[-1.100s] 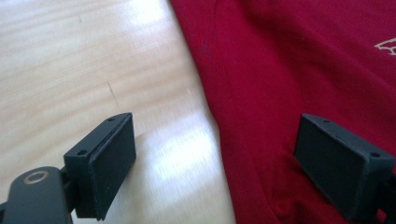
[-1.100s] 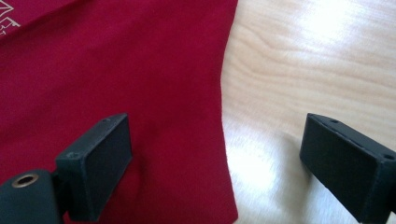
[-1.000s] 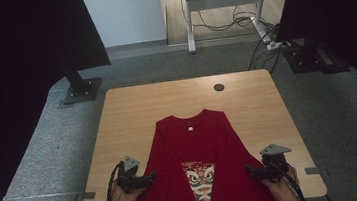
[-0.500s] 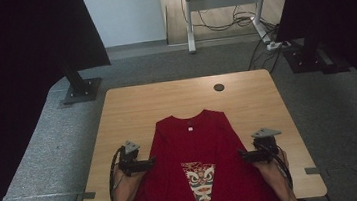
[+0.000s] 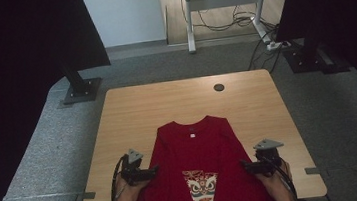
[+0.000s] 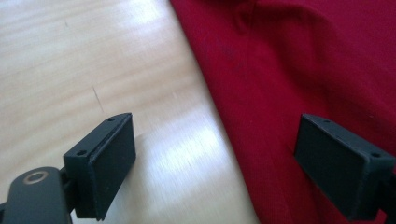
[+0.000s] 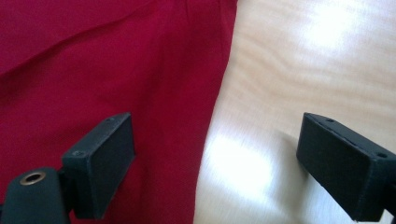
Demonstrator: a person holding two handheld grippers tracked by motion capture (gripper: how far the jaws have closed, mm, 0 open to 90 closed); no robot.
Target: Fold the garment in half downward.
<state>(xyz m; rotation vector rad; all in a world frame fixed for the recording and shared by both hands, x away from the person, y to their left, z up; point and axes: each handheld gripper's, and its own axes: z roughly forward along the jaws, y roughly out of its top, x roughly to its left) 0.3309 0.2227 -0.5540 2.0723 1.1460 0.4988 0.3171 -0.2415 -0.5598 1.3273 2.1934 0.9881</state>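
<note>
A red shirt lies flat at the near edge of the wooden table. The left gripper and the right gripper straddle its side edges, jaws spread, the right's just narrowing slightly. A small dark cap sits far off; nothing blocks either.

From above your side you look forward and down over the whole table; each gripper camera sits close, sharing one side edge of the red shirt with that overview.

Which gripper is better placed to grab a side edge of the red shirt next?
Neither clearly; it looks even. The left gripper and the right gripper each stand open astride a side edge of the red shirt, one jaw over cloth, one over the table. Both could close together.
</note>
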